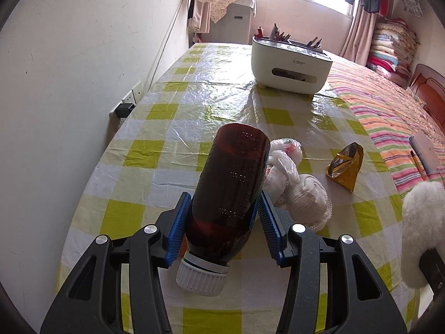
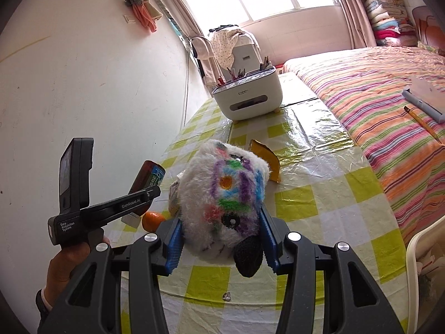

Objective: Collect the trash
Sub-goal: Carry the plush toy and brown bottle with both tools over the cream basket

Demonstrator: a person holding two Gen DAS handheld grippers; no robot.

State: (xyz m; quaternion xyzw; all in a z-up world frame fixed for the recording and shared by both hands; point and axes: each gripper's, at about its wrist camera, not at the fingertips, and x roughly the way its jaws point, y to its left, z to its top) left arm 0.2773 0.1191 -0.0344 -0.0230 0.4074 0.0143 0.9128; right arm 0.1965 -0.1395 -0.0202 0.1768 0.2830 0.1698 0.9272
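My left gripper is shut on a brown plastic bottle with a white cap, held above the checked tablecloth; the bottle also shows in the right wrist view. My right gripper is shut on a fluffy white toy with coloured patches; its edge shows in the left wrist view. On the table lie a crumpled white plastic bag, a cream knitted item and a gold foil wrapper, also in the right wrist view.
A white organiser box with pens stands at the table's far end, also in the right wrist view. An orange lies under the left gripper. A striped bed runs along the right. A wall with sockets is left.
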